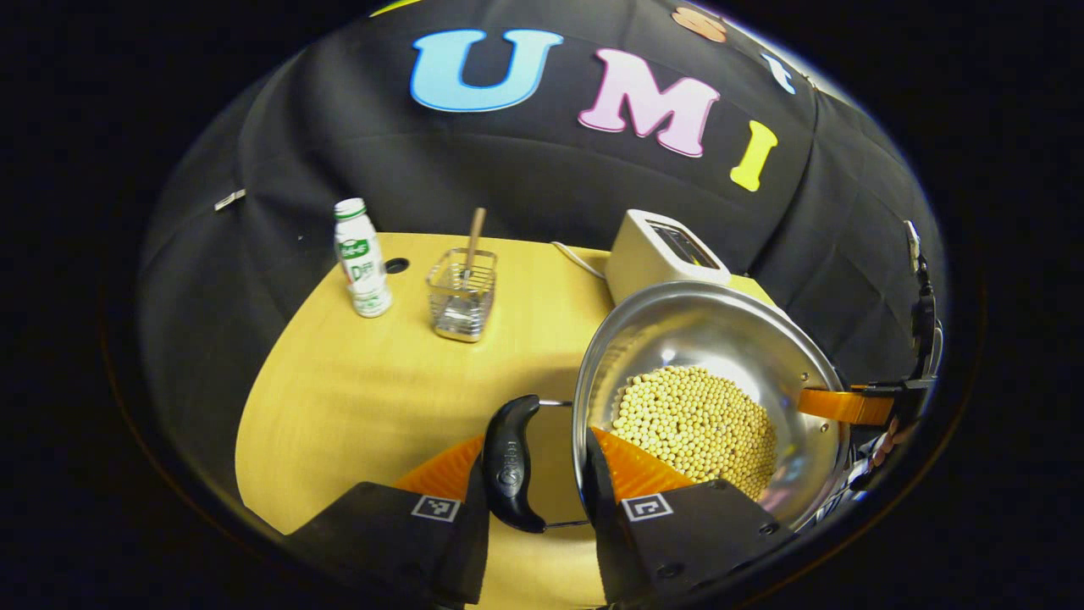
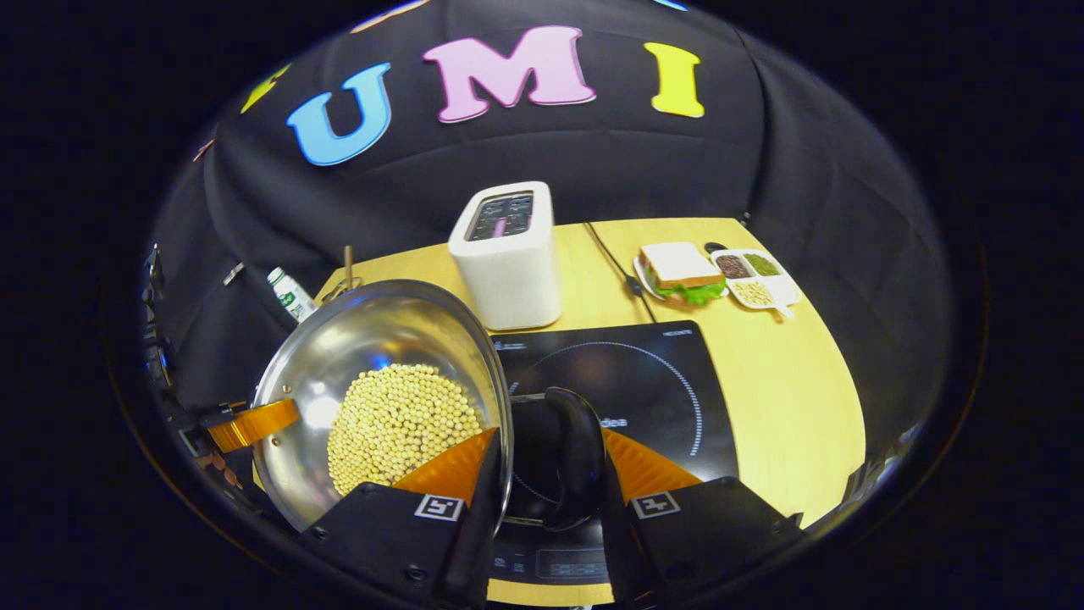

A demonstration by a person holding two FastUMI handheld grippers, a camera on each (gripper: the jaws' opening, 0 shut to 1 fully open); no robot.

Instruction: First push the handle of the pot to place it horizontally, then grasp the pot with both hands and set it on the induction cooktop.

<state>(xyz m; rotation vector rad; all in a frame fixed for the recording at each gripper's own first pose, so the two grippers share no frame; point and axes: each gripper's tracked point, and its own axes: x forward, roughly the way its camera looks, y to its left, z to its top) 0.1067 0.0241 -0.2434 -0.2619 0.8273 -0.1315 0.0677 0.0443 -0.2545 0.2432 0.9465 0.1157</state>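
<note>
**While both grippers clamp its side handles, a steel pot of beans hangs above the table**

Seen from the left gripper view, the left gripper point(image 1: 535, 474) has its two fingers closed on the pot's black left handle point(image 1: 510, 464), which stands between them. The pot point(image 1: 677, 339) is a wide, shiny steel bowl shape, tilted in this view, and holds a heap of small pale yellow beans point(image 1: 699, 428) piled toward its lower side. Across the pot, the other gripper shows at the far rim.

Behind the pot on the yellow wooden table point(image 1: 356, 390) stand a white bottle with a green cap point(image 1: 362, 258), a wire mesh holder point(image 1: 461, 296) with a wooden-handled utensil point(image 1: 474, 237) upright in it, and a white toaster point(image 1: 660, 250).

From the right gripper view, the right gripper point(image 2: 550, 474) is likewise closed on the pot's black right handle point(image 2: 576, 449). The pot sits to the left of the fingers, beans visible inside. Directly beneath the handle lies the black induction cooktop point(image 2: 644, 381), so the pot's right edge is over its left part; whether the pot touches it cannot be told.

Farther back sit a plate with a sandwich point(image 2: 682, 273) and a white divided dish point(image 2: 756, 278) whose compartments hold dark, green and pale contents.
</note>
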